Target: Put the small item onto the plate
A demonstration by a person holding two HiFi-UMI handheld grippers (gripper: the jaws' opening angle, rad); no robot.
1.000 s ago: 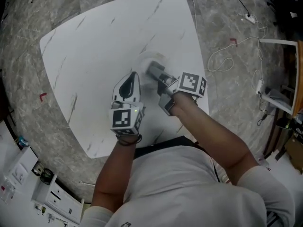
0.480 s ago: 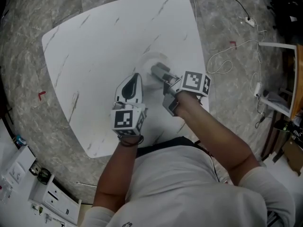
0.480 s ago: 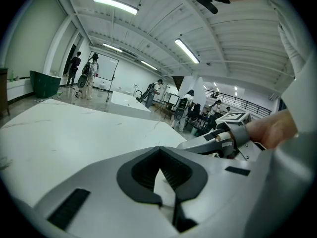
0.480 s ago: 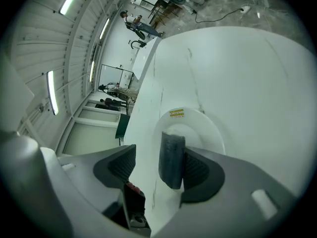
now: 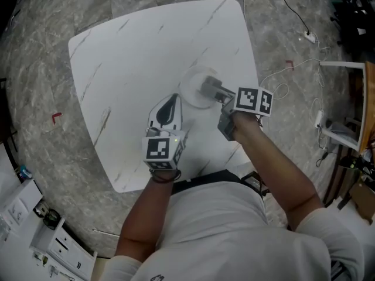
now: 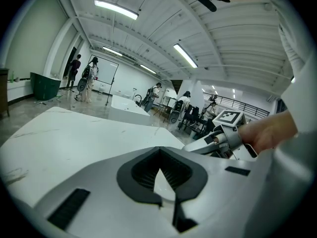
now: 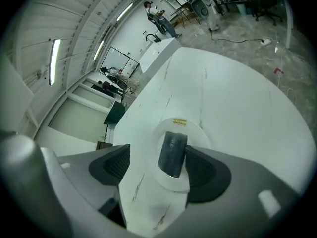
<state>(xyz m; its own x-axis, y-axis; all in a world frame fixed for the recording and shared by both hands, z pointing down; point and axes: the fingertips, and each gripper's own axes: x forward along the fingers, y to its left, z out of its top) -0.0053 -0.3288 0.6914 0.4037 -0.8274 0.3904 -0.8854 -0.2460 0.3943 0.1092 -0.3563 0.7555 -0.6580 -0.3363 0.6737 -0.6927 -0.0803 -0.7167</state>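
A small dark grey item [image 7: 172,154] lies on the round white plate [image 7: 184,127] in the right gripper view. My right gripper [image 7: 161,165] straddles it with the jaws opening. The left pad stands well clear of the item and the right pad [image 7: 200,167] sits close beside it, not pressing. From the head view, the right gripper [image 5: 212,89] reaches over the plate [image 5: 190,86] near the table's right side. My left gripper [image 5: 171,100] hovers just left of the plate, jaws together with nothing held, and its tips [image 6: 159,153] point toward the right gripper [image 6: 220,139].
The white marbled table [image 5: 146,51] has a rounded edge close to the person's body. Cables [image 5: 280,81] trail over the grey floor at the right, beside a shelf frame [image 5: 345,127]. People and chairs stand far back in the hall [image 6: 163,100].
The right jaws have spread apart and let go of the dark item, which now rests on the plate. The left gripper has kept its place beside the plate.
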